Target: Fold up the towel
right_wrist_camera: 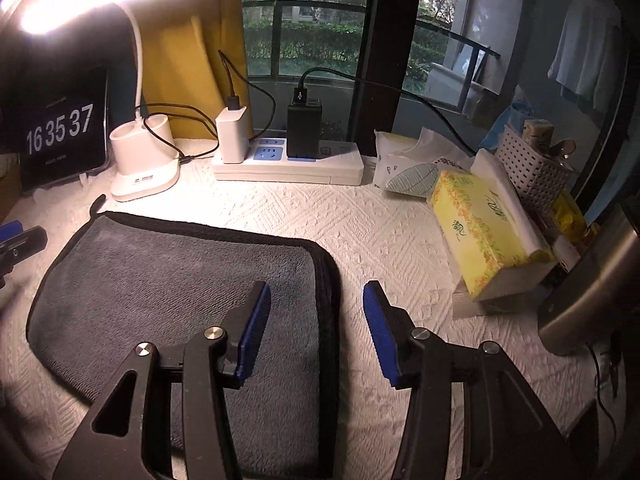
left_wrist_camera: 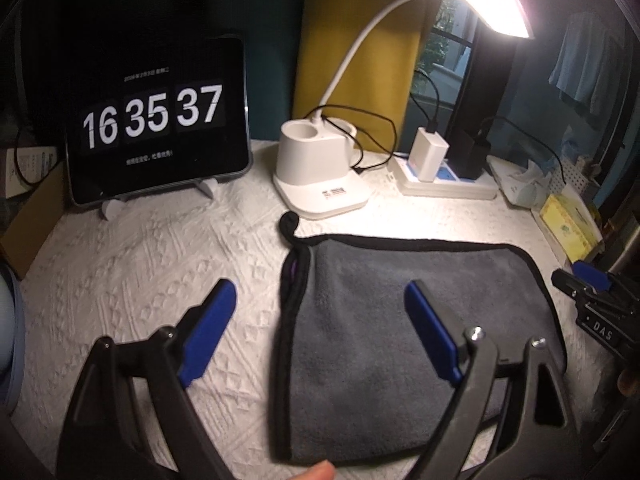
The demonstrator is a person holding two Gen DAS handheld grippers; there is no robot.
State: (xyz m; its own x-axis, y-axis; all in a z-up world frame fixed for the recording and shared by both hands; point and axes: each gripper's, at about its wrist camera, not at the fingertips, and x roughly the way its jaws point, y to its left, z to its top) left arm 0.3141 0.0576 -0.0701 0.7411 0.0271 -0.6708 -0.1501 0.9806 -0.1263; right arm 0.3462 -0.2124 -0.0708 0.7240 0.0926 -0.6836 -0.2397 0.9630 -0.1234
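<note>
A grey towel with black edging lies folded flat on the white textured table cover; it also shows in the right wrist view. My left gripper is open and empty, its blue pads straddling the towel's left edge. My right gripper is open and empty, its pads straddling the towel's right folded edge. The right gripper's tip shows at the right of the left wrist view; the left gripper's tip shows at the left of the right wrist view.
At the back stand a tablet clock, a white desk lamp base and a power strip with chargers. Tissue boxes and a white basket crowd the right side. A metal cylinder stands at far right.
</note>
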